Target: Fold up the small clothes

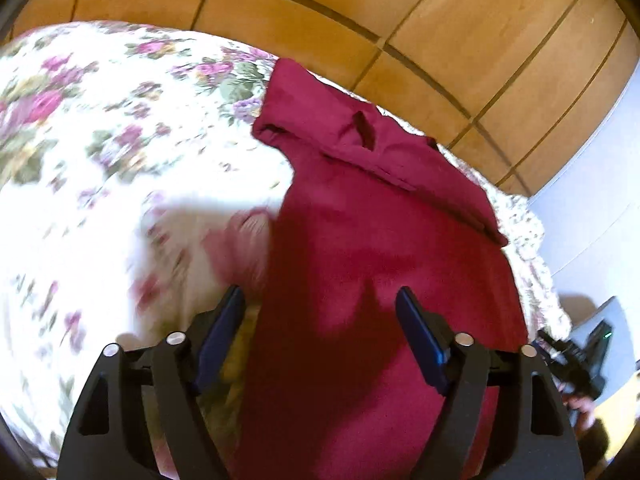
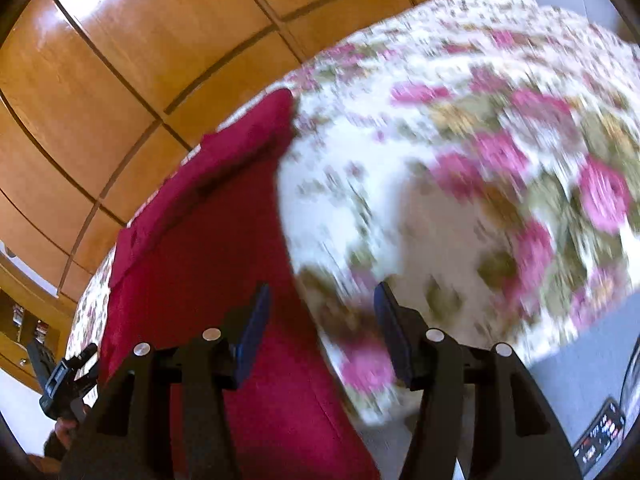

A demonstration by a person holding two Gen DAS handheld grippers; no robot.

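A dark red garment (image 1: pixel 360 240) lies spread on a floral bedspread (image 1: pixel 100 140), its collar end far from me. My left gripper (image 1: pixel 320 312) is open and empty above the garment's near left edge. In the right wrist view the red garment (image 2: pixel 208 260) lies at the left on the bedspread (image 2: pixel 460 160). My right gripper (image 2: pixel 320 304) is open and empty over the garment's right edge. Both views are blurred by motion.
A wooden panelled wardrobe (image 1: pixel 400 12) stands behind the bed. The other gripper shows at the right edge of the left wrist view (image 1: pixel 576 360) and at the lower left of the right wrist view (image 2: pixel 64 380). A small dark device (image 2: pixel 600 436) lies at the lower right.
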